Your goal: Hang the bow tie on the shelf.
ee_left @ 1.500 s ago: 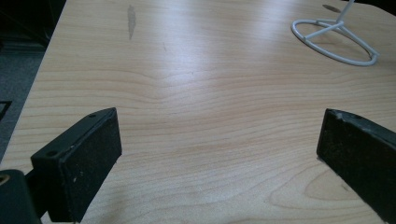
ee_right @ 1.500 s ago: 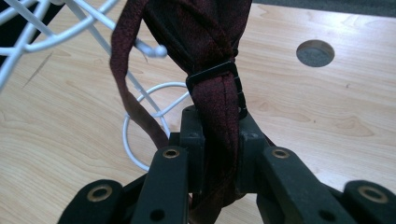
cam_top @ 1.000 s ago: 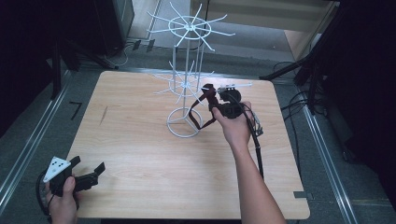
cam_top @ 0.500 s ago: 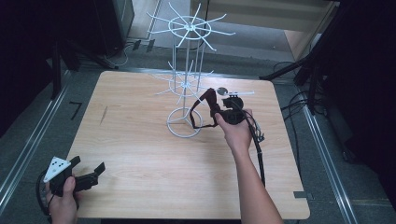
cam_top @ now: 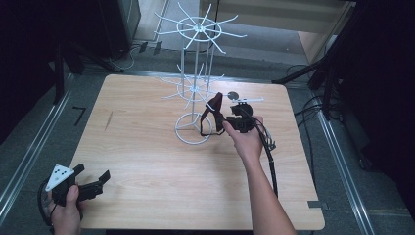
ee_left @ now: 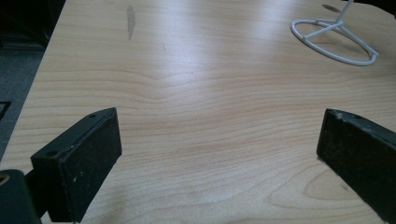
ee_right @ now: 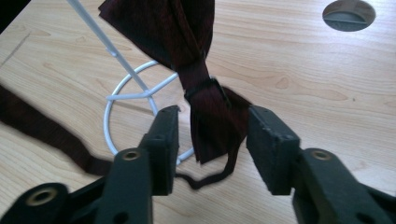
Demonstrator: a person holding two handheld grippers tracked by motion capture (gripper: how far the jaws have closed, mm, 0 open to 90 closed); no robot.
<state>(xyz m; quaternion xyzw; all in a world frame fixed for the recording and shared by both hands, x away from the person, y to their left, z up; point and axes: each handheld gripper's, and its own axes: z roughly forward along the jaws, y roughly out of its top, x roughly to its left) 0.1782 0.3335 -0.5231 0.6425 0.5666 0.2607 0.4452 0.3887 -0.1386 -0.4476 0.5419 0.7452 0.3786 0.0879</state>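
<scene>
A dark red bow tie stands upright between the jaws of my right gripper, which is shut on its lower wing. Its thin strap loops down onto the table. In the high view the bow tie is right beside the pole of the white wire rack, above the rack's ring base, and the right gripper is just to its right. My left gripper rests open at the table's near left corner, its jaws wide apart over bare wood.
The rack has two tiers of thin radiating arms, the upper tier high above the table. A round cable hole sits behind the bow tie. Dark stands and cables surround the wooden table.
My right gripper has shifted slightly toward me and to the left with the bow tie, staying close to the rack. The left gripper has not moved.
</scene>
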